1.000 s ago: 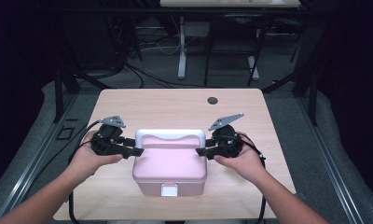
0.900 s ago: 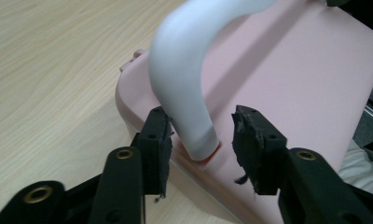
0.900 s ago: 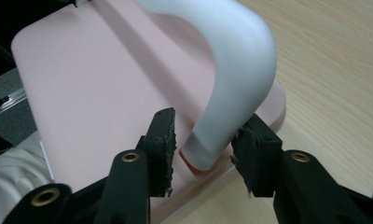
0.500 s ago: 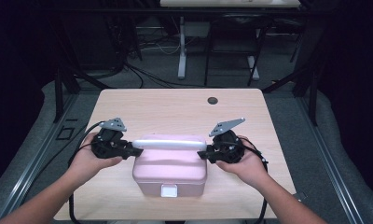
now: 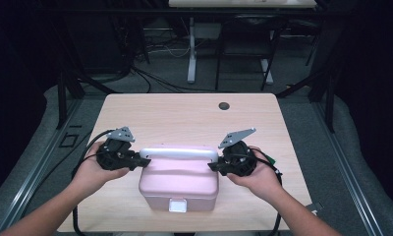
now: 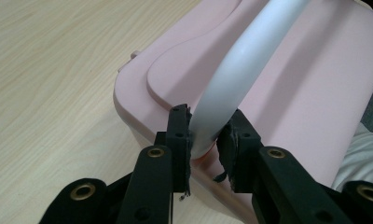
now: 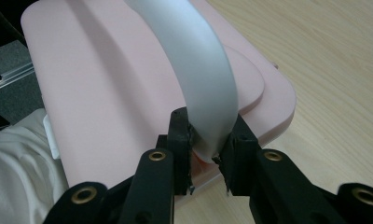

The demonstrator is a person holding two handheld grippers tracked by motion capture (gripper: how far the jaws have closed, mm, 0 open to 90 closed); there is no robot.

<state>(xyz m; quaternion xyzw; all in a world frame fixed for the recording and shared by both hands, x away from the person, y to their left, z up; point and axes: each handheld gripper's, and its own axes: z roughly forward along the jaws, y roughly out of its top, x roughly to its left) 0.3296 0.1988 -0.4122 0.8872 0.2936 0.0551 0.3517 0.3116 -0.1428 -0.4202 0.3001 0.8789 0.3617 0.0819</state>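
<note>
A pink lidded box [image 5: 179,182] stands near the table's front edge, its white arched handle [image 5: 180,153] raised across the lid. My left gripper [image 5: 138,160] holds the handle's left end. In the left gripper view, the pads of my left gripper [image 6: 208,135] press on the white handle [image 6: 240,65] above the pink lid [image 6: 306,84]. My right gripper [image 5: 213,166] holds the other end. In the right gripper view, my right gripper [image 7: 210,135] clamps the handle [image 7: 194,60]. Both pairs of jaws have just been closing on the handle.
The light wooden table [image 5: 184,118] has a small black round insert [image 5: 224,105] near its far edge. A white clasp [image 5: 177,205] sits on the box's front. Cables trail from both grippers off the table sides. A white sleeve [image 7: 17,163] lies behind the box.
The handle has swung up from lying flat on the lid to standing as a bar. Both pairs of jaws have closed onto its ends. The hands have barely shifted.
</note>
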